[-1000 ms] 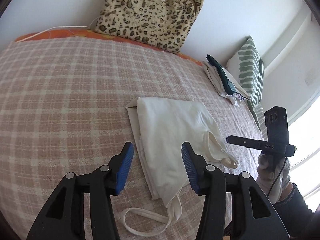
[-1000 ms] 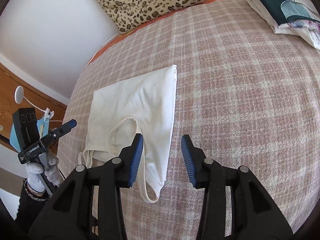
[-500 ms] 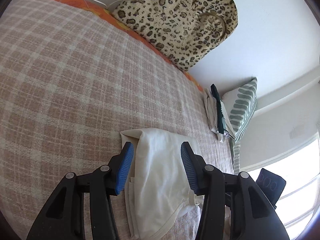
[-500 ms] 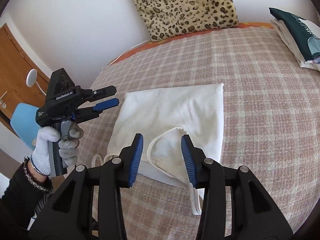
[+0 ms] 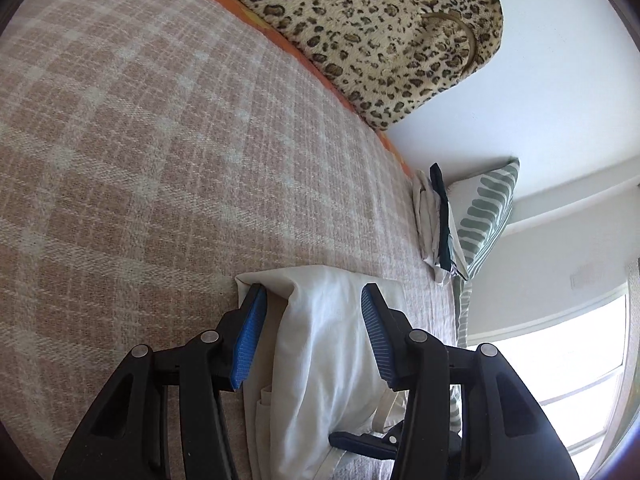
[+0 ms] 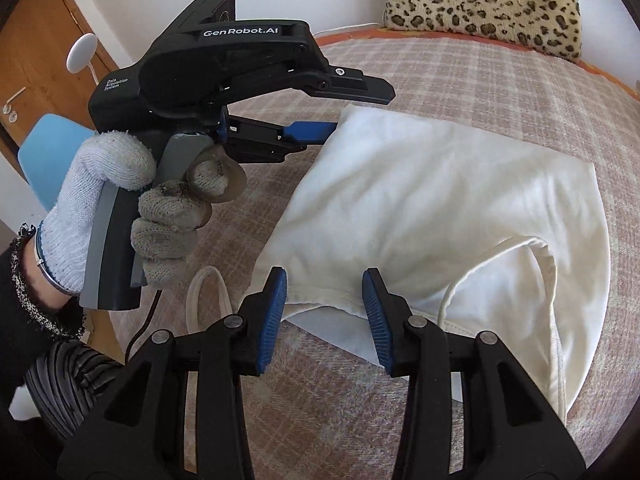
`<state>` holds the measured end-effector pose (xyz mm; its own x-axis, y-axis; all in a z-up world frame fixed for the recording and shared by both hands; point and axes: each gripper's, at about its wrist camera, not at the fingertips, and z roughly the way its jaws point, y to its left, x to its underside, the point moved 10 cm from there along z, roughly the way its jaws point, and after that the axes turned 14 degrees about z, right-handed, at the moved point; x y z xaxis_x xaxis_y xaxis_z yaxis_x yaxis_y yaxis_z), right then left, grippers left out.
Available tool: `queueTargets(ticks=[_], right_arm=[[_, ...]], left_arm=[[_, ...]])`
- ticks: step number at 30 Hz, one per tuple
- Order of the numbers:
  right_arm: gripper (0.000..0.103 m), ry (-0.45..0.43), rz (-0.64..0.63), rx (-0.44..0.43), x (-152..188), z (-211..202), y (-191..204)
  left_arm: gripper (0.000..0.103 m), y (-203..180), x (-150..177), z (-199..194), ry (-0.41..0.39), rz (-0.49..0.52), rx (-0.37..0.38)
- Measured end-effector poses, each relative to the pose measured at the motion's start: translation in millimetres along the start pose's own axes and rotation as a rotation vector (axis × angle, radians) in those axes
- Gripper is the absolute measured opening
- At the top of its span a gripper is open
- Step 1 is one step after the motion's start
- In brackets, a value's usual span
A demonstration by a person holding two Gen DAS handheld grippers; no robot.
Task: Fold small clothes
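My right gripper (image 6: 324, 308) hides part of the white top (image 6: 440, 208), and that top runs off the bottom in the left view. I cannot tell if my left gripper (image 5: 310, 332) touches the cloth. The leopard cushion (image 5: 384, 36) is cut off at the top. The folded pile (image 5: 434, 220) is too small to make out.

My top (image 6: 440, 200): soft matt cream cotton. Blanket (image 5: 160, 160): coarse woven plaid. My pads (image 6: 274, 312): ribbed blue rubber. Glove (image 6: 104, 184): nubby knit.
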<state>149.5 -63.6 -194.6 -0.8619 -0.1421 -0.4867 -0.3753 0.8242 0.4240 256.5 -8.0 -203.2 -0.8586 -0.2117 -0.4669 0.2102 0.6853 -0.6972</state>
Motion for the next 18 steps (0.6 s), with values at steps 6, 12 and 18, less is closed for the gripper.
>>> queueTargets(ticks=[6, 12, 18], right_arm=[[0.042, 0.003, -0.042, 0.025, 4, 1, 1], [0.042, 0.009, -0.042, 0.009, 5, -1, -2], [0.042, 0.010, -0.031, 0.010, -1, 2, -4]], left_arm=[[0.047, 7, -19, -3, -0.054, 0.010, -0.034], [0.047, 3, -7, -14, 0.000, 0.032, -0.033], [0.047, 7, 12, -7, 0.074, -0.047, 0.051]])
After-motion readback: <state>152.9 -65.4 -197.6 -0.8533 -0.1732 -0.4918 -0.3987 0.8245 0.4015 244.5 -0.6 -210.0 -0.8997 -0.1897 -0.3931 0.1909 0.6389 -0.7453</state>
